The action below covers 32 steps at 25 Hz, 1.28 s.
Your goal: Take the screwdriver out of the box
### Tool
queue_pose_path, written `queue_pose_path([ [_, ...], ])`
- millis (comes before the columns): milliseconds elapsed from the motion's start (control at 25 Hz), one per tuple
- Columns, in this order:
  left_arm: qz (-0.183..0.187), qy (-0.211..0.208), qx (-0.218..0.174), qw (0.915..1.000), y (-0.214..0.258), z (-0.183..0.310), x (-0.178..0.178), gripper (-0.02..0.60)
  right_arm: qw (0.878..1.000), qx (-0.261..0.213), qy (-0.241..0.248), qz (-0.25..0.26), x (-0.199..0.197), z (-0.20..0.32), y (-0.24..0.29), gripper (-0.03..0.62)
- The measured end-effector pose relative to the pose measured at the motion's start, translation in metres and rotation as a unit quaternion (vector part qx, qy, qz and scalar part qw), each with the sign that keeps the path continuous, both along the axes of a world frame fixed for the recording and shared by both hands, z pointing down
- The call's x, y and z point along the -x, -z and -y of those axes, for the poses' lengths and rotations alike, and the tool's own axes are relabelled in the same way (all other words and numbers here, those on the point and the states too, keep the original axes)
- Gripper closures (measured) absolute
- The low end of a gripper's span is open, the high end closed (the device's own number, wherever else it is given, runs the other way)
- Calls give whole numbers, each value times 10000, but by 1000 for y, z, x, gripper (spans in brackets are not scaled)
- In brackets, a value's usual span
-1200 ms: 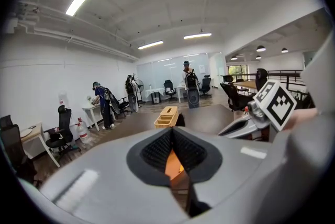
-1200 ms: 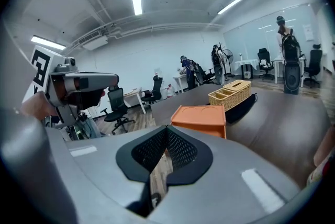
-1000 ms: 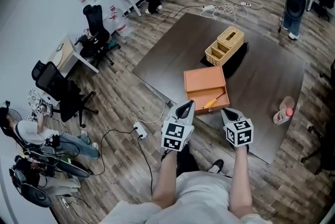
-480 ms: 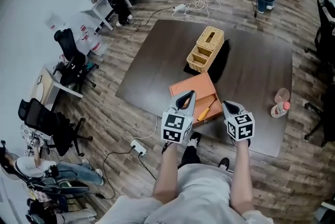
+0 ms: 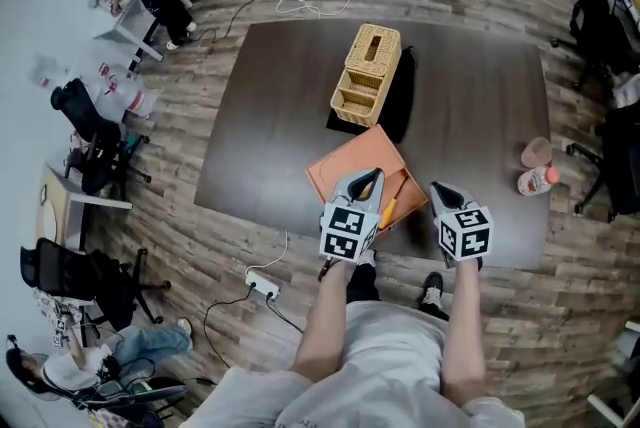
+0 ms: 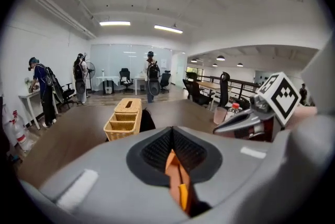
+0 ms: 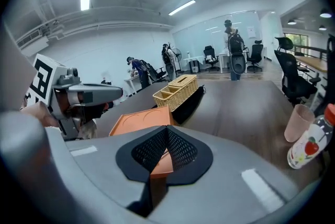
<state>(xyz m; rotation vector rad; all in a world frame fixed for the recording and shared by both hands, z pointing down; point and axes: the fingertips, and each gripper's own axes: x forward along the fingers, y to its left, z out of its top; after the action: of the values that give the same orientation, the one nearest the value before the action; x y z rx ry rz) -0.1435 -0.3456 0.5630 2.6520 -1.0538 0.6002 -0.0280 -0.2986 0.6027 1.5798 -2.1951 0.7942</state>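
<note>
Screwdriver (image 5: 390, 209), yellow-handled, lies in the open orange box (image 5: 345, 166), at about 5 o'clock within it, close to the wall nearest the person. The left gripper (image 5: 368, 178) hangs just beside the tool at 9 o'clock, its jaws pressed together on nothing. The right gripper (image 5: 438, 189) sits at 3 o'clock, off the box's corner, likewise closed and empty. A wicker basket (image 5: 368, 66) stands at 12 o'clock from the box on the dark table (image 5: 270, 116), and a cup (image 5: 536, 152) and bottle (image 5: 538, 180) sit well apart at 3 o'clock. With the fingers together, a descent would likely shove the screwdriver along the tray rather than take it. A jaw catching the low wall could also drag the box toward the near table edge. A second ago both grippers hung short of that edge, clear of the box. Now the left one's tip is over the box.
</note>
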Motion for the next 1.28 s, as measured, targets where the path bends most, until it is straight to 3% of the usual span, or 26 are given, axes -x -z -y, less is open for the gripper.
queue_pose_path([
  [200,371,-453,691,9959,-65,-1,-2,526,9994,157,-294,-13,7,14,-14,595],
  [360,576,-962,1382,9840,-106,-21,-8,526,9982,284,-534,-19,13,18,-23,595],
  [560,787,-1282,1794,9722,-139,-38,-9,520,9976,443,-530,-72,26,12,-36,595],
  [1280,1548,-834,2181,9600,-186,-53,-10,454,9983,550,-50,-195,-1,-14,-42,596],
])
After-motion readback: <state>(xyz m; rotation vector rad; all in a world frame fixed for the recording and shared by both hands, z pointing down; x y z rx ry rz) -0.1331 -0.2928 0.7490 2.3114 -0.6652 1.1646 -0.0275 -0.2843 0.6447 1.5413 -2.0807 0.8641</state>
